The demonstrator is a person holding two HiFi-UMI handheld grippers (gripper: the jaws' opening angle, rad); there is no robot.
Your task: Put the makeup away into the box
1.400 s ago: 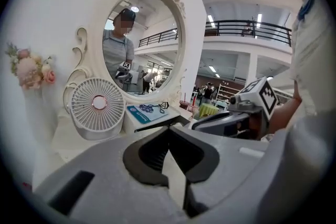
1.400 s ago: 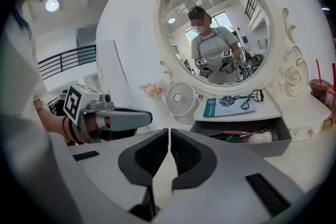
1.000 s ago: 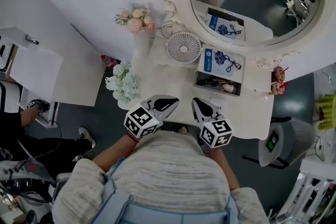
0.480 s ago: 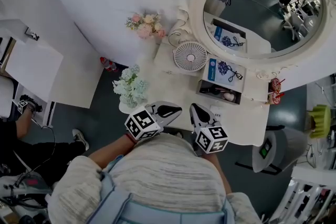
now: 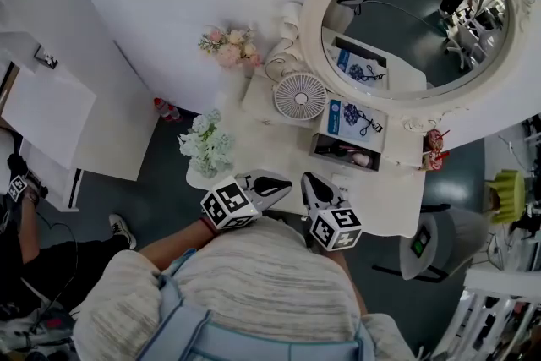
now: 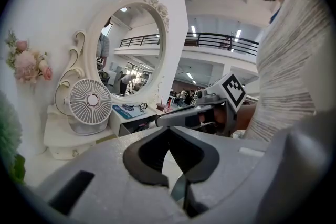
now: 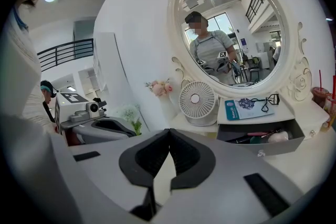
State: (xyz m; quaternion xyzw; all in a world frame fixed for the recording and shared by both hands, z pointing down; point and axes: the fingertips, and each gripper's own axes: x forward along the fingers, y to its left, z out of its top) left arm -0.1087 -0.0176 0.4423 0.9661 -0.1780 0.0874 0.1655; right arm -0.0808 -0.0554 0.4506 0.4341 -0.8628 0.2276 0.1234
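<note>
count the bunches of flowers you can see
2. A pink bunch stands at the back by the wall, left of the fan. A pale bunch sits at the table's left edge. No others show.

Near us, our left gripper (image 6: 169,129) has its two jaws pressed together, with nothing in between. Far off on the left of the white table (image 6: 37,163) stands a little round fan (image 6: 90,102). Pink flowers (image 6: 26,60) are further left. Behind the fan is a big round mirror (image 6: 131,50). On the right, our right gripper (image 6: 157,121) points left toward the box (image 6: 118,123).
</note>
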